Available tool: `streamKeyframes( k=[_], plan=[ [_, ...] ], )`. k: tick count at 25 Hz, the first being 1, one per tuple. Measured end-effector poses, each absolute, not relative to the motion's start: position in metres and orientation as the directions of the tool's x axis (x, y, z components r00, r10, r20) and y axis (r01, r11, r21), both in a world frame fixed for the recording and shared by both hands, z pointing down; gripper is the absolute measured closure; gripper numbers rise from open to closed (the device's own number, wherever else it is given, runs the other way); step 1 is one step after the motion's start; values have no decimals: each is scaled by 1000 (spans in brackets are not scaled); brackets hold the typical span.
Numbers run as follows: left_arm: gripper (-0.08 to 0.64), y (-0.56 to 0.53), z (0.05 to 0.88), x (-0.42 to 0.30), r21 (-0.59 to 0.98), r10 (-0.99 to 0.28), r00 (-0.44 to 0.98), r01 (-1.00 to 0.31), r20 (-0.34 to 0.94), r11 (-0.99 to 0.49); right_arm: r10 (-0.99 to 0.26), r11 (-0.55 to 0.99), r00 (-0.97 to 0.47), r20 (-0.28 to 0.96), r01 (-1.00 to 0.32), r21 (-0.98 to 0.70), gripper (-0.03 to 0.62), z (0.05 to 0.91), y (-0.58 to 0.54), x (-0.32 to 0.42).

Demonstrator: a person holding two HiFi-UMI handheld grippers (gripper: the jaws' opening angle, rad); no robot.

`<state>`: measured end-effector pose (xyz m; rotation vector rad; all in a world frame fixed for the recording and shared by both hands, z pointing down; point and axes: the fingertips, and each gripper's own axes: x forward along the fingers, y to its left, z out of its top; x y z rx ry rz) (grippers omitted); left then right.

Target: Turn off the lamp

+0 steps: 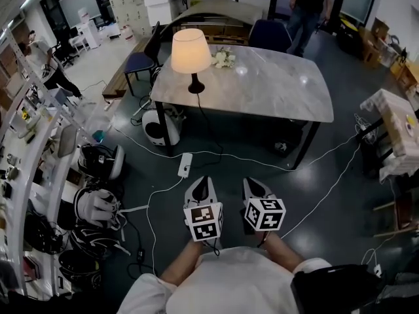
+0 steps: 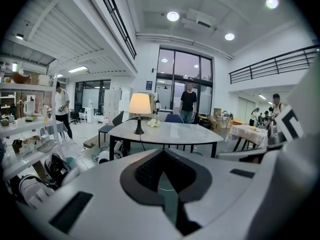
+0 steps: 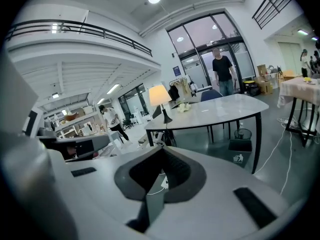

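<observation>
**lamp lit on the table, both grippers closed and well short of it**

the table lamp (image 1: 190, 52) stands upright near the left end of the marble-look table (image 1: 275, 90). its cream shade glows and its dark base sits on the tabletop. a small bunch of white flowers (image 1: 224, 58) lies just beside it to the right. a black cord drops from the lamp base over the table's near edge to the floor, where a white power strip (image 1: 185, 165) lies between the table and the grippers.

the left gripper (image 1: 201, 183) and the right gripper (image 1: 254, 183) are held side by side over the dark floor. both are well apart from the table and point toward it. neither touches anything. in the head view the lamp is straight ahead of the left gripper and a little left of the right one.

in the left gripper view the jaws are together with nothing between them, and the lamp (image 2: 140, 104) shows above and slightly left of the tips (image 2: 162, 154). in the right gripper view the jaws are likewise closed and empty. there the lamp (image 3: 159, 95) sits almost directly over the tips (image 3: 161, 151).

a person (image 1: 308, 5) stands beyond the table's far side. open shelves (image 1: 26, 175) crowded with gear run along the left.
</observation>
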<state>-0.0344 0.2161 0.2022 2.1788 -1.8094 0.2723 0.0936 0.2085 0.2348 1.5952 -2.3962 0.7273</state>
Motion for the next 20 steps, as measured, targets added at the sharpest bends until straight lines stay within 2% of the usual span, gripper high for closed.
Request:
streamKeyframes(
  k=[20],
  plan=[
    [561, 8, 197, -99, 121, -923, 214, -975, 320, -184, -816, 314, -406, 412, -909, -274, 594, 229, 11, 23]
  ],
)
